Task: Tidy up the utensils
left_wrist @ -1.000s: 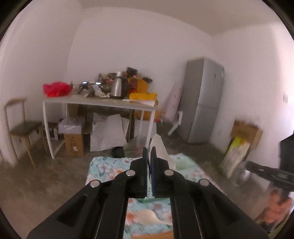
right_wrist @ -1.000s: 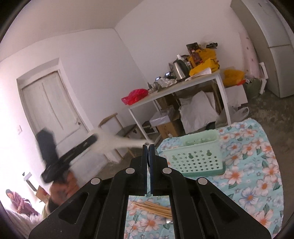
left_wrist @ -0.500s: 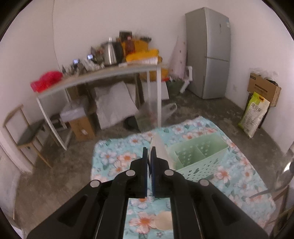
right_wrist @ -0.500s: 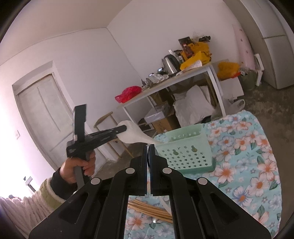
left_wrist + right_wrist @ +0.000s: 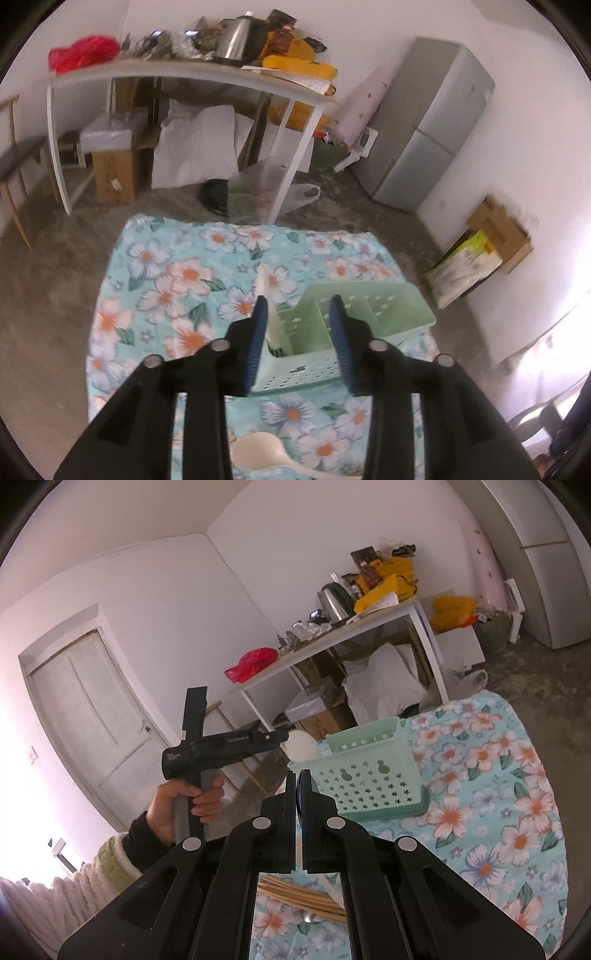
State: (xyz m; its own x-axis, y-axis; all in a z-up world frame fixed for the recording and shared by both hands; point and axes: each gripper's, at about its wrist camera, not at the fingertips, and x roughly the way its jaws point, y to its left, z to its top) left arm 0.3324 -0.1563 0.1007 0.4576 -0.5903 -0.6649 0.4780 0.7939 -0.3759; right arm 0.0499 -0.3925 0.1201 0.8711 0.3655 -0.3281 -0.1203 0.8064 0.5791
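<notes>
A pale green basket (image 5: 354, 306) with divided compartments stands on the floral cloth (image 5: 177, 280). My left gripper (image 5: 299, 321) hovers over its near-left compartment and its jaws are opening. A white spoon (image 5: 264, 286) stands in that compartment, leaning by the left pad; the right pad is clear of it. In the right wrist view a hand holds the left gripper (image 5: 284, 736) at the left end of the basket (image 5: 369, 771), the spoon's (image 5: 303, 744) bowl at its tip. My right gripper (image 5: 298, 775) is shut and empty, short of the basket. A cream spoon (image 5: 258, 456) and chopsticks (image 5: 295, 890) lie on the cloth.
Beyond the cloth stands a white table (image 5: 184, 72) crowded with a kettle (image 5: 236, 35) and bags, with boxes and sacks beneath it. A grey fridge (image 5: 432, 125) stands at the right wall, a chair (image 5: 14, 162) at the left, a door (image 5: 88, 716) behind the hand.
The left gripper swung down over the basket with the white spoon pinched. Its jaws have now parted, and the spoon stands in the basket. The right gripper has barely moved.
</notes>
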